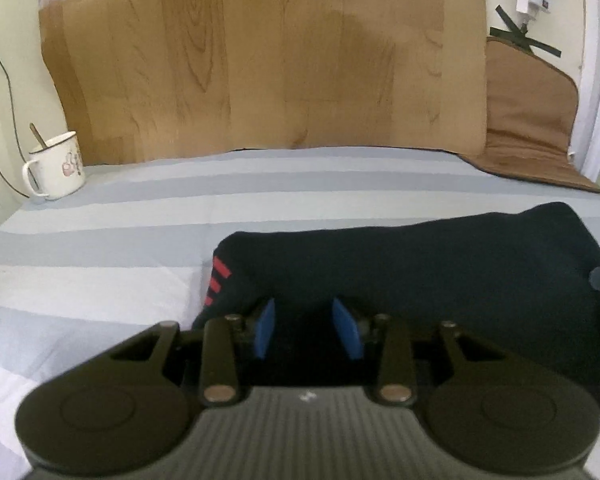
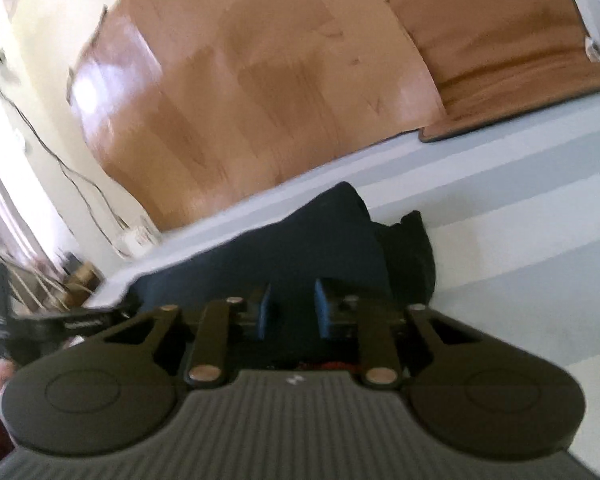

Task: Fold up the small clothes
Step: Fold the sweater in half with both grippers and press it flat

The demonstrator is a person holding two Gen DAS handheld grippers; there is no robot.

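The left gripper (image 1: 307, 326) sits over the near edge of the dark garment (image 1: 440, 264), its blue pads (image 1: 266, 328) parted with dark cloth between them; whether they pinch it I cannot tell. The right gripper (image 2: 291, 307) likewise has its pads apart over the garment (image 2: 300, 248), grip unclear. The garment lies on the striped surface (image 1: 100, 240), long axis running left to right in the left view, red stripes (image 1: 217, 282) at its left end. Its near edge is hidden behind both grippers, and the right view is blurred. Beyond the garment stands a wood-grain board (image 1: 260, 60); far left of it a white mug (image 1: 56, 168) with a spoon, and to its right a brown cushion (image 1: 528, 120).
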